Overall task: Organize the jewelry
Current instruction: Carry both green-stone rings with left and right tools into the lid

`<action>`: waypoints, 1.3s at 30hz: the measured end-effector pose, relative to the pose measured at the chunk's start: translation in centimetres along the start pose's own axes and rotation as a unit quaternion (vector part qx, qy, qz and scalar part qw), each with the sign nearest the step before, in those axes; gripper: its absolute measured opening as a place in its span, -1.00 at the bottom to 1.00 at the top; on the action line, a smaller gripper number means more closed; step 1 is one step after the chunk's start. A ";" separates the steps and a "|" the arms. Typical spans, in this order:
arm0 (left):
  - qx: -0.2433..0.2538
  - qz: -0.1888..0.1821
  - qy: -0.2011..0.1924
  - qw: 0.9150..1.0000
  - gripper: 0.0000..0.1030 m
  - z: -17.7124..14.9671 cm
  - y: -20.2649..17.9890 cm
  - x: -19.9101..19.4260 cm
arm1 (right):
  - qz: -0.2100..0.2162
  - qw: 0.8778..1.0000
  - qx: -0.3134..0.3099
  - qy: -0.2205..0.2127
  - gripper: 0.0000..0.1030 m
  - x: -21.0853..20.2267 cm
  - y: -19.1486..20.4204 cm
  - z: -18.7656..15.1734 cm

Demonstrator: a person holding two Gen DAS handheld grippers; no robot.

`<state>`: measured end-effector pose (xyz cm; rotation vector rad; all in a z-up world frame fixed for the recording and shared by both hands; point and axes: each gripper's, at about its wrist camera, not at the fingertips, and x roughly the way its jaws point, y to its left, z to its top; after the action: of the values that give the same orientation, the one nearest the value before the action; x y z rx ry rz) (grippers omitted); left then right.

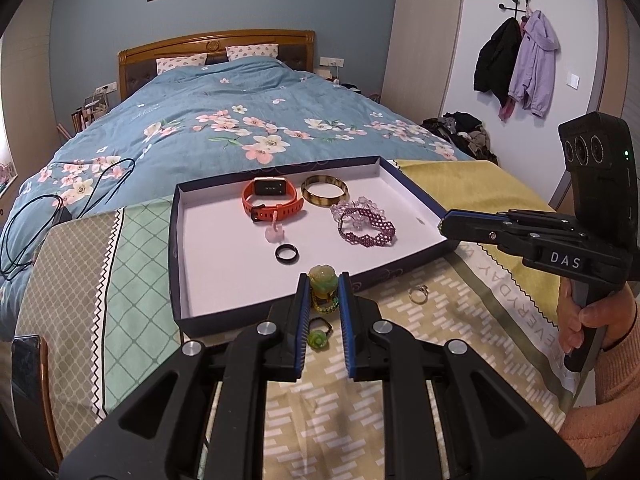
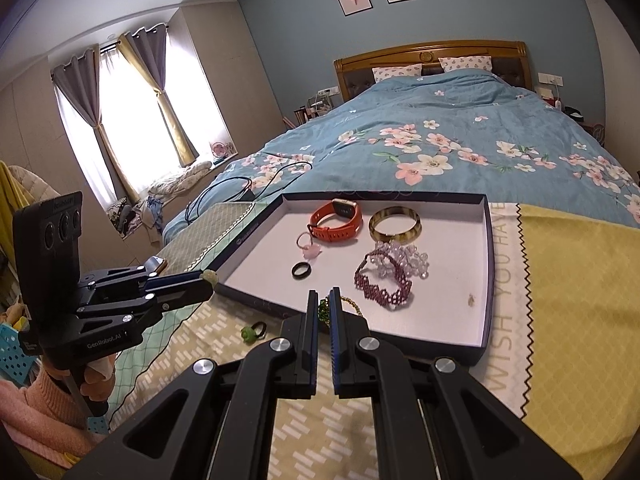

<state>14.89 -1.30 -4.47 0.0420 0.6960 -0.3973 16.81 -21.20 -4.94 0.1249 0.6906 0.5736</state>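
The fingers (image 1: 304, 300) of my left gripper (image 1: 324, 280) are closed down narrow on a pale green rose carving (image 1: 321, 285), held up just over the near wall of the tray (image 1: 178, 248). My right gripper (image 2: 324, 295) has its fingers pressed almost together. A green beaded piece (image 2: 323, 311) shows in the slit just beyond them, but I cannot tell whether they pinch it or it simply lies on the cloth (image 2: 224, 344) below.

Inside the tray, six pieces already lie on the white floor:
- Far side: an orange watch (image 1: 270, 198) and an amber bangle (image 1: 324, 192).
- Right: a clear bead bracelet (image 1: 362, 205) touching a purple woven bracelet (image 1: 370, 234).
- Nearer the middle: a pink ring (image 1: 274, 235) and a black ring (image 1: 287, 254).

Outside it, on the cloth near me, a green flower ring (image 1: 318, 338) and a gold ring (image 1: 419, 294) wait.

I judge the job well past halfway: the rose goes in next, then the loose pieces.
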 end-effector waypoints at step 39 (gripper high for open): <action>-0.006 0.017 0.023 1.000 -0.72 2.6 1.6 5.5 | -0.011 0.999 0.004 0.034 -0.92 5.8 -1.9 2.4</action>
<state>20.94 -2.14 -6.13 0.0508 0.7420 -0.3611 22.81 -19.46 -6.89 0.1047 0.7591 0.5561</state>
